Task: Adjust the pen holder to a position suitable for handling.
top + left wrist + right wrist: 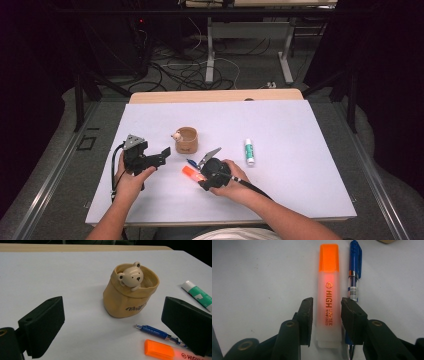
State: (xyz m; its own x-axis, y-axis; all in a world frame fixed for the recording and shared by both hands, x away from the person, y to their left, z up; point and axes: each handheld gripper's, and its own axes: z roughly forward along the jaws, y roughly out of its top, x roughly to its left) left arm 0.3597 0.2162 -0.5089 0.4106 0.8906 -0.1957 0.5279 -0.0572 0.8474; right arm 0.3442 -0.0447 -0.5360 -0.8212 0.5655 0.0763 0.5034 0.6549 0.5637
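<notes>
An orange-capped highlighter lies flat on the white table sheet, with a blue pen right beside it. My right gripper is lowered over the highlighter's pale body. Its pads stand close on either side, a thin gap showing at one pad, so it is open. In the high view the right gripper sits at the highlighter and pen. My left gripper hovers wide open and holds nothing. It faces a tan fabric cup with a small bear figure on its rim.
A white and green glue stick lies to the right of the cup. The left gripper view has the highlighter, pen and glue stick at right. The table's wooden far edge borders the sheet.
</notes>
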